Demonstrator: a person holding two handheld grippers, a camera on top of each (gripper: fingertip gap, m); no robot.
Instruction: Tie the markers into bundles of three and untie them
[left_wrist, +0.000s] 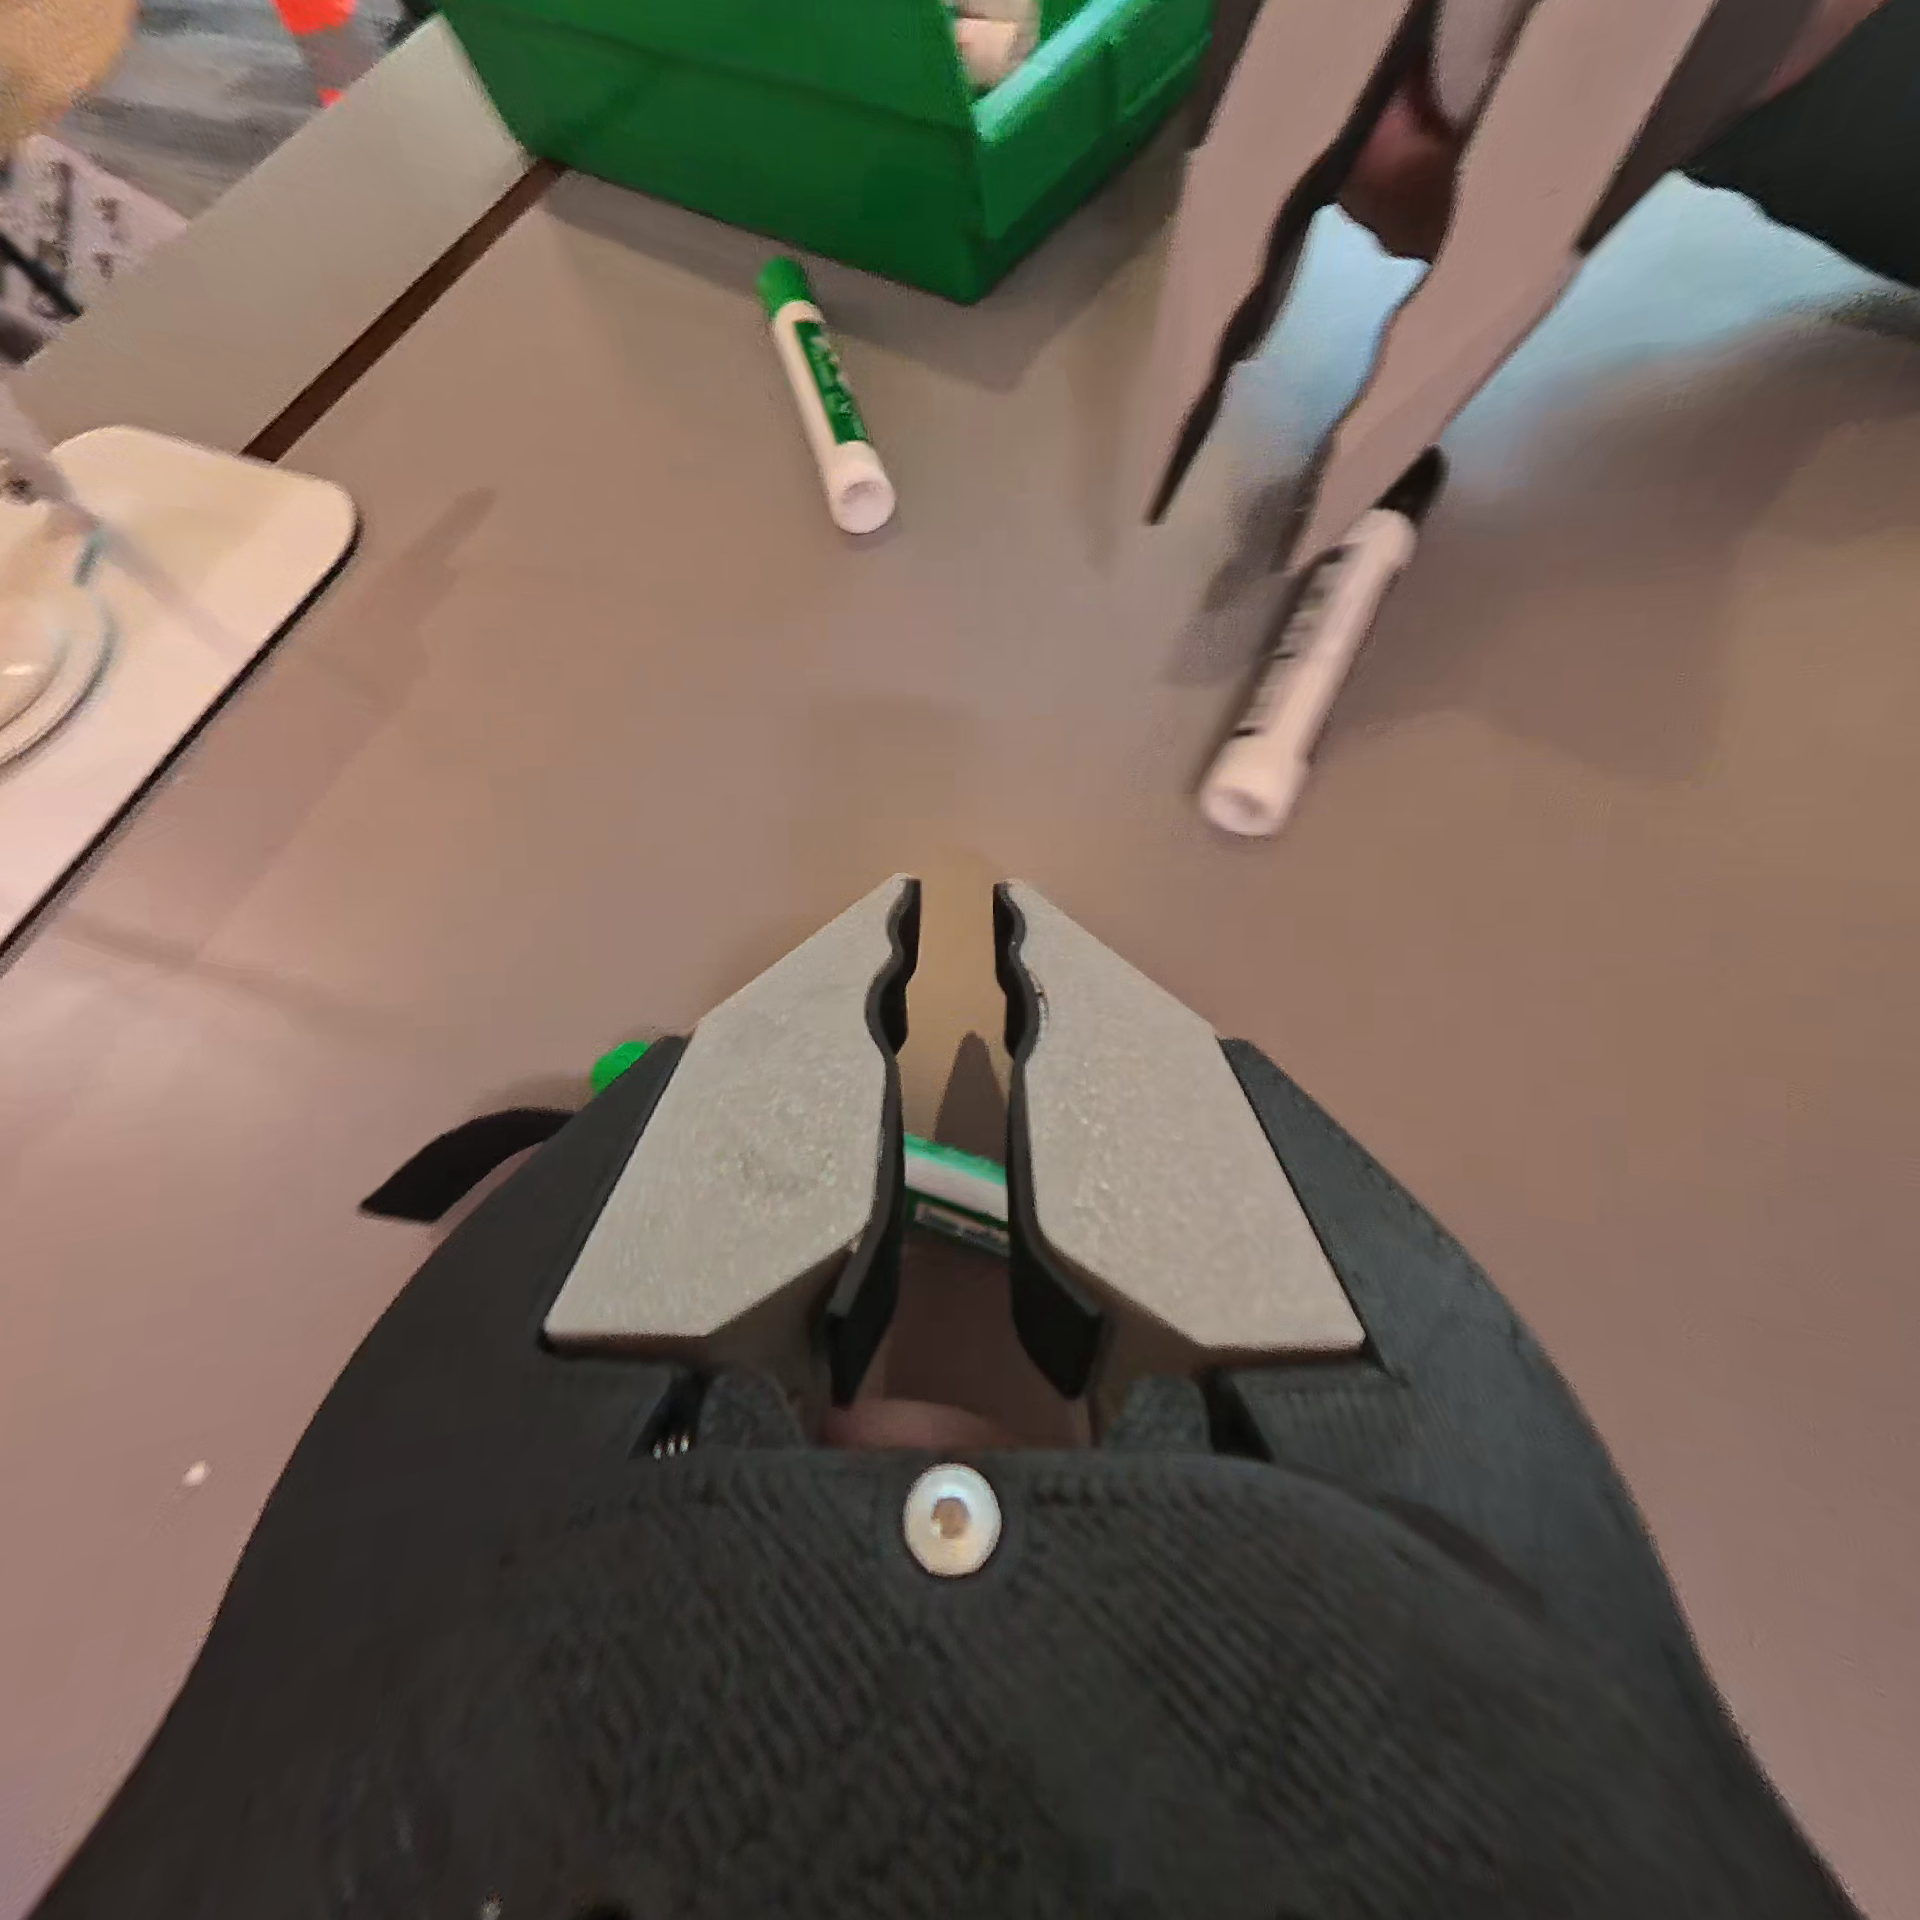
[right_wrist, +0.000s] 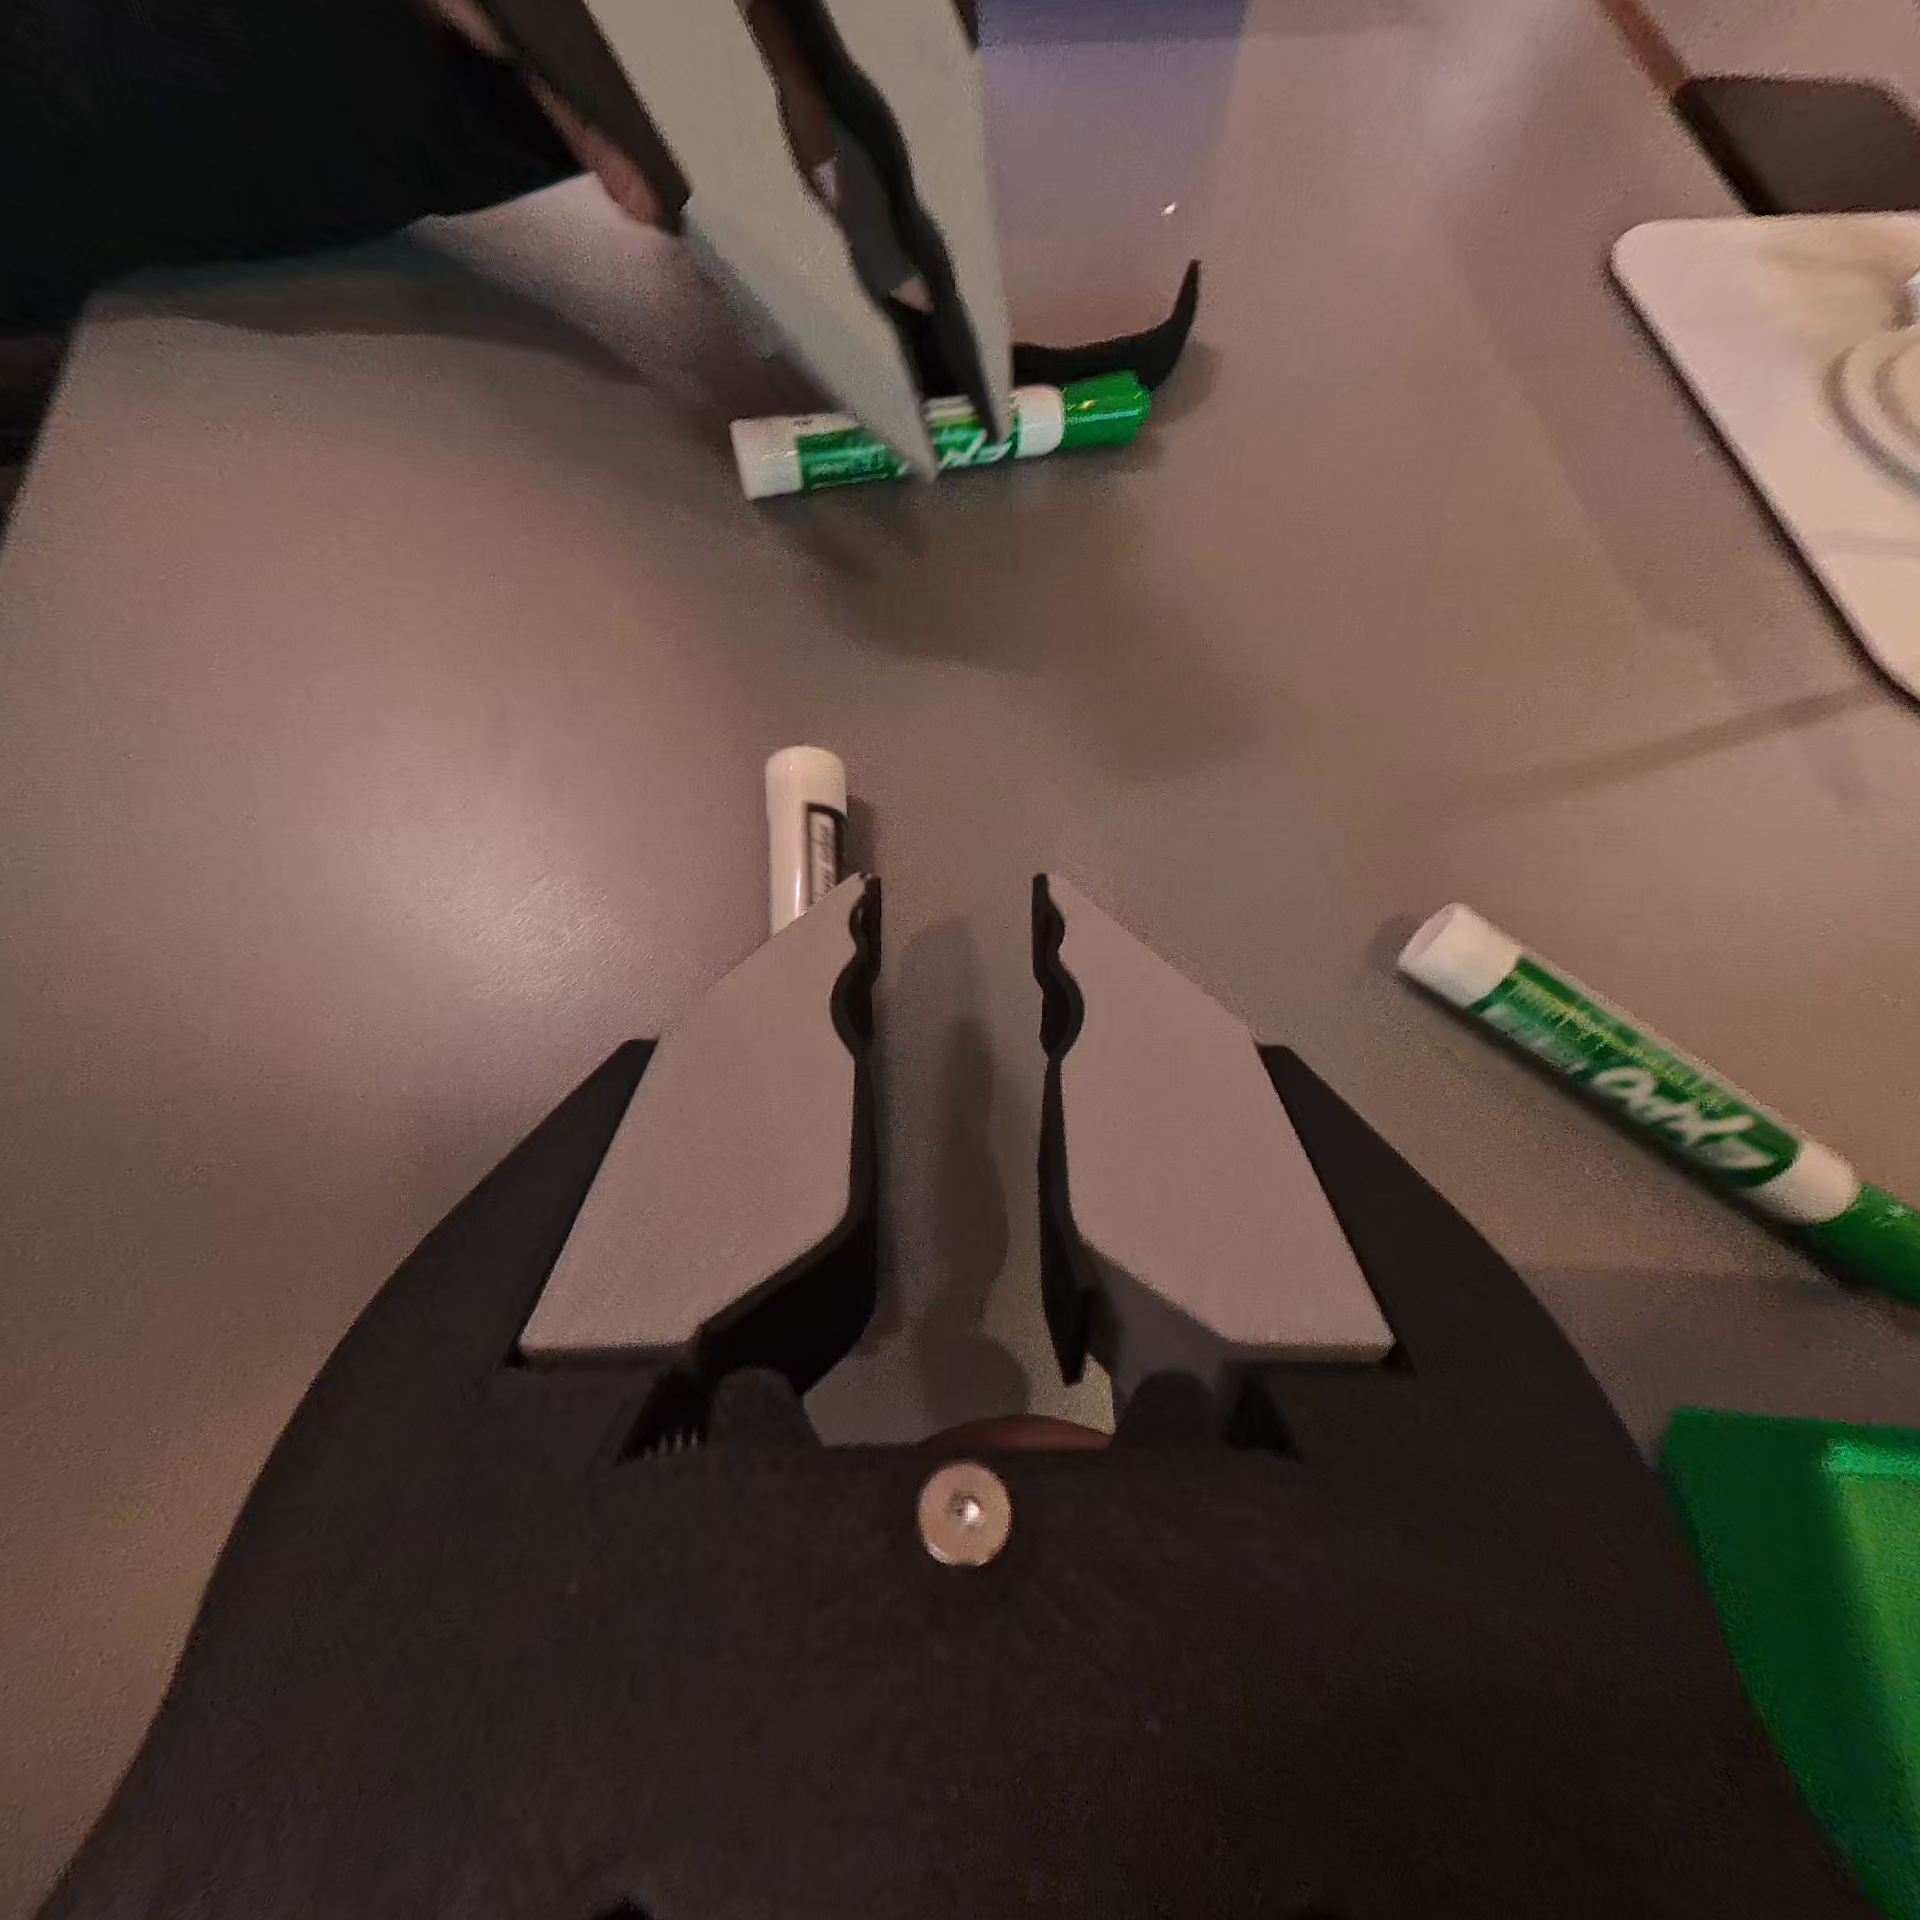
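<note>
**Item: marker bundling, stage check**

- L gripper (left_wrist: 956, 904): fingers standing slightly apart, gripping nothing. It is hovering over 1 green-and-white whiteboard marker (right_wrist: 790, 457), w/ a black fabric strap (right_wrist: 1143, 343) lying just behind.
- R gripper (right_wrist: 956, 894): fingers standing moderately apart, holding nothing. A white marker w/ black label (right_wrist: 805, 831) is lying just beside its L finger.
- 2nd green-and-white marker (right_wrist: 1621, 1081): lying apart, near the green plastic bin (left_wrist: 831, 135).
- Grey table (right_wrist: 312, 727): carrying all 3 markers, loose.
- Step, prob.: gathering the 3 markers; no bundle existing.
- Next move is calling for R to shift sideways over the black-label marker, close on its barrel, and carry it to the strap.
</note>
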